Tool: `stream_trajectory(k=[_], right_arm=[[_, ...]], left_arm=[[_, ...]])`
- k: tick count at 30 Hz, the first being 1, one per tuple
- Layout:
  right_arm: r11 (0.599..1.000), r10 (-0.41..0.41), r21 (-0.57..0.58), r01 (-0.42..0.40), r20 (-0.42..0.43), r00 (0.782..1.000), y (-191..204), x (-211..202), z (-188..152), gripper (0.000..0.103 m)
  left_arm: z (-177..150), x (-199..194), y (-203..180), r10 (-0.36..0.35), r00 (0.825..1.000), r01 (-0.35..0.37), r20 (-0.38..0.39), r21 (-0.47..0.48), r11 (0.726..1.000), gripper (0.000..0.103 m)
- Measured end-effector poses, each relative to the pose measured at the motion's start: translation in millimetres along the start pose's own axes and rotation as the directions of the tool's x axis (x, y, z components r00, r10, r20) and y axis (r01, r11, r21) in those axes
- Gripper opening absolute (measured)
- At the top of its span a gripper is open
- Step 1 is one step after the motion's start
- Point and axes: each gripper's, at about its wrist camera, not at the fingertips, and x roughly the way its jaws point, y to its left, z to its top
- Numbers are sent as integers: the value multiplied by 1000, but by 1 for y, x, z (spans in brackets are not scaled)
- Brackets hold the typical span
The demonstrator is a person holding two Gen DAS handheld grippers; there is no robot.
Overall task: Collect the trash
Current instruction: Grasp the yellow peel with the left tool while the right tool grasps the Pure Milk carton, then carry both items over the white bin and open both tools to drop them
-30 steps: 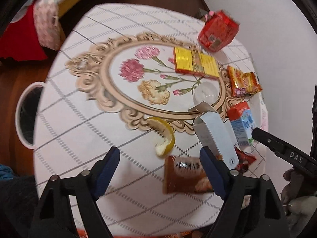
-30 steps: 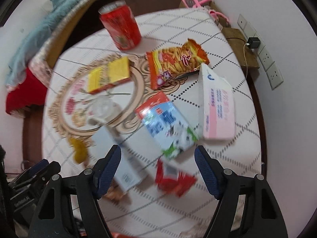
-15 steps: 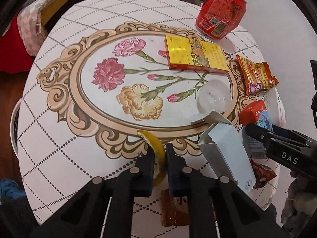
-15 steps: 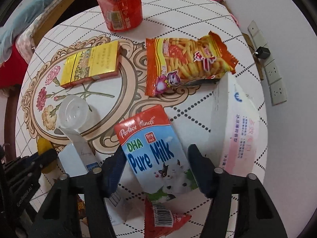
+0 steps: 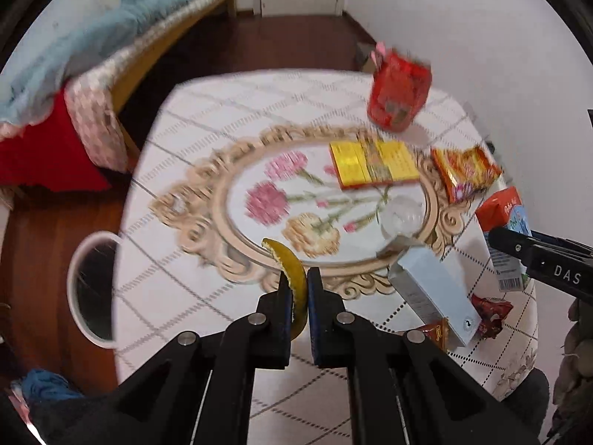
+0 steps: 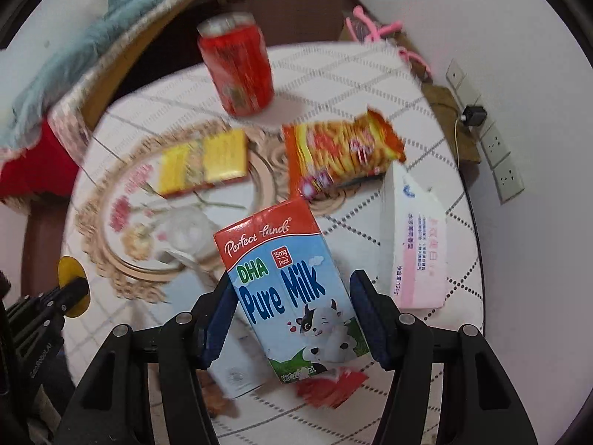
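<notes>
Left wrist view: the left gripper (image 5: 299, 282) pinches a yellow peel (image 5: 292, 270) above the round table (image 5: 192, 289). Right gripper (image 6: 292, 296) clamps the milk carton (image 6: 292, 289), lifted near the table's right edge, beside a pink-white box (image 6: 417, 244).

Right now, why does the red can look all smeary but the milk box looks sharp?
Right wrist view: the milk box sits between the gripper's jaws and reads crisply, while the red can smears with motion blur. Left wrist view: the peel is sharp, the table pattern streaks.
</notes>
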Motion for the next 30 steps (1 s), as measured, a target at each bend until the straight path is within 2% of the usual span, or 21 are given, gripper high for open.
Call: stream_trajectory(k=[6, 12, 16, 18, 23, 26, 27, 30], right_arm=[[994, 108, -20, -106, 77, 991, 42, -47, -2, 63], [961, 269, -90, -262, 79, 960, 128, -71, -9, 63], [933, 336, -147, -329, 20, 942, 198, -57, -17, 63], [918, 358, -175, -356, -24, 933, 236, -44, -21, 63], [885, 380, -235, -402, -136, 915, 342, 3, -33, 63], [873, 361, -275, -403, -190, 913, 401, 35, -34, 63], [872, 348, -287, -396, -205, 915, 420, 48, -33, 63], [875, 301, -313, -370, -248, 921, 461, 86, -31, 63]], left_arm=[[12, -50, 29, 39, 992, -37, 116, -18, 999, 5], [4, -89, 93, 78, 984, -62, 162, -102, 993, 5], [-12, -91, 163, 105, 987, -79, 118, -208, 975, 5], [-23, -86, 203, 136, 987, -109, 87, -262, 959, 5], [-46, -63, 290, 154, 988, -142, 1, -381, 914, 5], [-56, -38, 346, 129, 990, -139, -53, -456, 879, 5], [-58, -34, 353, 120, 991, -135, -62, -466, 874, 5], [-62, 0, 388, 46, 994, -91, -99, -527, 845, 5]])
